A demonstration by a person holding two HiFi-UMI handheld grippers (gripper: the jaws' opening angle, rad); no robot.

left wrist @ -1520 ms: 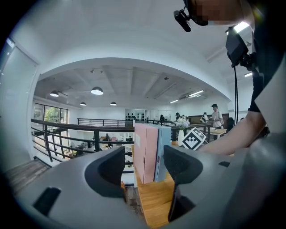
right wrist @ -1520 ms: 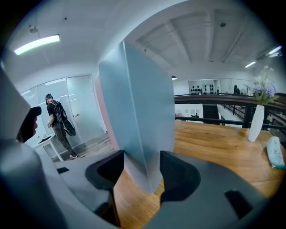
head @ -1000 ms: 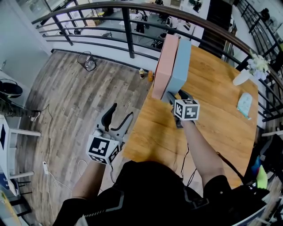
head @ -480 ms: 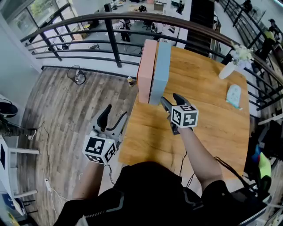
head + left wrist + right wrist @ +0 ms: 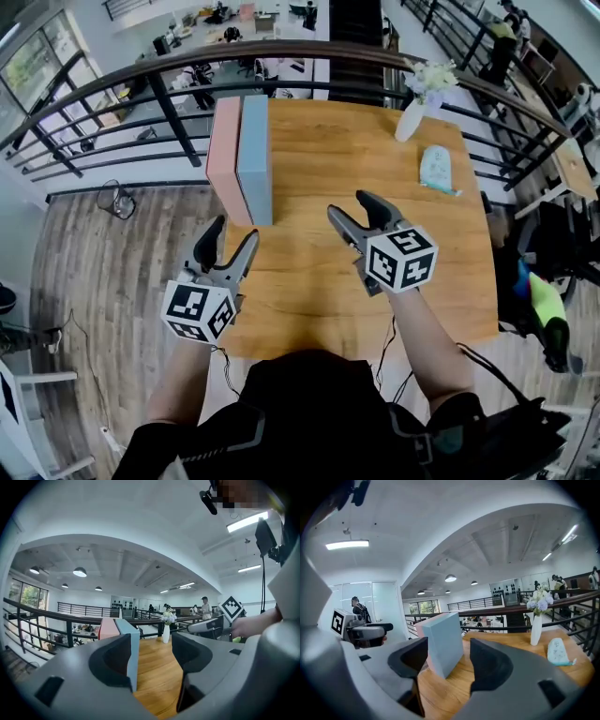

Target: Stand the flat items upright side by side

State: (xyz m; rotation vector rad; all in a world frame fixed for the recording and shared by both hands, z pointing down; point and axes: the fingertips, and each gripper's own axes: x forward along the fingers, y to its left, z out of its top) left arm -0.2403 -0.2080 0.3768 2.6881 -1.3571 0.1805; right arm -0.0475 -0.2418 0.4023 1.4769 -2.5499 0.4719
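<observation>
Left gripper: our left gripper (image 5: 234, 234) hangs over the table's near left corner. Its jaws stand apart with nothing between them, short of the two slabs.
Right gripper: our right gripper (image 5: 349, 206) is over the middle of the table. Its jaws have just been opening; they gape, empty, and are clear of the slabs.
Table: the wooden table (image 5: 375, 281) is bare under both tools.
Flat items: the pink slab (image 5: 223, 159) and the blue slab (image 5: 253, 155) stand upright, broad faces touching. They sit close to the table's left edge, with the pink one on the outer side.
Beyond: a vase of flowers (image 5: 412, 112) and a small pale pouch (image 5: 434, 169) sit well apart to the right. The railing (image 5: 281, 56) runs behind.
Step in hand: we judge the pair set and both tools released, so what remains is to check that they stand.
Doing it well: we would keep both tools away from the slabs' tall faces. If a nudge is needed, we would press on the two outer faces together, low down. A push towards the left edge could tip the pink slab off.
</observation>
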